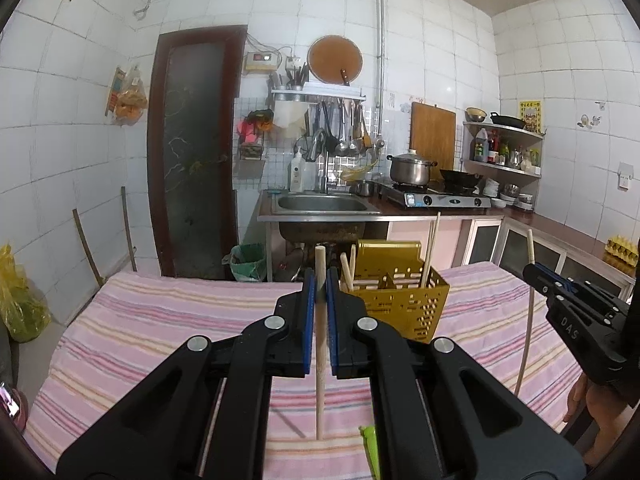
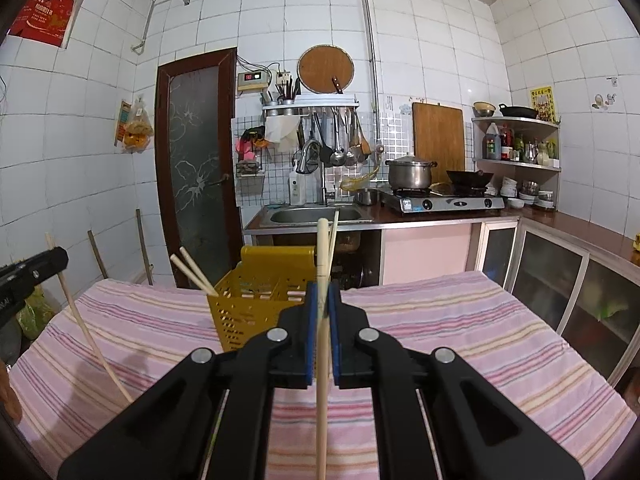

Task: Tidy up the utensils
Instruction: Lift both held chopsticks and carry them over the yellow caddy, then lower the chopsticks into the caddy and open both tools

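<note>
Left gripper (image 1: 320,280): jaws pinching one upright wooden chopstick (image 1: 319,360). Right gripper (image 2: 323,300): jaws pinching a second chopstick (image 2: 322,380), upright. Just beyond both: gold perforated utensil caddy (image 1: 404,300) holding more chopsticks, on striped cloth (image 1: 160,320). Bare cloth either side to the table edges; sink counter (image 1: 328,216) well beyond.

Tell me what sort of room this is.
A home kitchen, most likely: a steel sink with a tap, a two-burner gas stove carrying a lidded pot, and ladles hanging on a wall rack.
</note>
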Demonstrator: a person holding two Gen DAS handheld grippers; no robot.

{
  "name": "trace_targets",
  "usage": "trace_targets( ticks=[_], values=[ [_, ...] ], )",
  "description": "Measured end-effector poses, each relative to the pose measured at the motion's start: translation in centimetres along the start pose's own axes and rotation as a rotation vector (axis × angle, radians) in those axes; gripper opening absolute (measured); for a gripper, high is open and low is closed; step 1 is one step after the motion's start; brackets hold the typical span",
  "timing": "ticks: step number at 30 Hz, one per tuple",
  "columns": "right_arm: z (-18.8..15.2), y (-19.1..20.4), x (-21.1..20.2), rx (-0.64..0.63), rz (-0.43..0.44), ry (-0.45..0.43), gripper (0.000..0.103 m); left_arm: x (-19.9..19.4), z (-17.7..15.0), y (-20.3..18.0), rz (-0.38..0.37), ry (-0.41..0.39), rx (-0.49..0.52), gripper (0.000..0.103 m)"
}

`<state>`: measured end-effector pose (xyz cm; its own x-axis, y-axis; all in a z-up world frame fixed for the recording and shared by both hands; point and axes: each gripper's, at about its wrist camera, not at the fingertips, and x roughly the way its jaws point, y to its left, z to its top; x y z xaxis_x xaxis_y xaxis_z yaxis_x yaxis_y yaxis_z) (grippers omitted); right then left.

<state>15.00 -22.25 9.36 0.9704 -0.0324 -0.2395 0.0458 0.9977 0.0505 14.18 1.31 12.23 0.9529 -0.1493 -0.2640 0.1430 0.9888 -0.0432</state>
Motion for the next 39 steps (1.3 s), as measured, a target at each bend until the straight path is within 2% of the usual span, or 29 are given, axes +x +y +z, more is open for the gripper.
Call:
trace_targets(
  ticks=[5, 12, 17, 20, 26, 32, 35, 38, 39],
  values=[
    [2.2, -0.8, 1.2, 0.008, -0.003, -0.024, 0.006, 0.8, 2.5, -0.8, -0.025, -0.027, 0.011, 0.004],
    [7.6, -0.9, 2.9, -0.002, -0.010, -0.104, 0.006, 2.5, 7.9, -2.9, -0.076, -0.109, 0.007, 0.004],
    [11.2, -0.4, 6.0, 0.007, -0.006, -0.139, 0.006, 5.0, 11.3, -4.4, -0.099, -0.170, 0.000, 0.004],
    [12.2, 0.0, 8.1, 0.016, 0.000, -0.160, 0.006, 7.7, 12.4, -4.9, -0.105, -0.184, -0.002, 0.004],
    [12.1, 0.4, 13.5, 0.037, 0.008, -0.189, 0.006, 12.9, 11.6, -5.4, -0.090, -0.190, 0.030, 0.004],
    [8.5, 0.3, 17.4, 0.052, 0.021, -0.194, 0.006, 18.4, 8.2, -4.4, -0.078, -0.109, 0.001, 0.004],
    [6.5, 0.2, 18.5, 0.045, 0.019, -0.160, 0.006, 20.2, 6.5, -4.1, -0.065, -0.058, 0.004, 0.004],
    [5.2, -0.3, 19.1, 0.051, 0.020, -0.091, 0.006, 20.4, 5.4, -3.3, -0.061, -0.019, -0.013, 0.006],
    [4.9, -0.3, 19.1, 0.045, 0.016, -0.071, 0.007, 20.2, 5.3, -3.0, -0.065, 0.000, -0.022, 0.014]
  ],
)
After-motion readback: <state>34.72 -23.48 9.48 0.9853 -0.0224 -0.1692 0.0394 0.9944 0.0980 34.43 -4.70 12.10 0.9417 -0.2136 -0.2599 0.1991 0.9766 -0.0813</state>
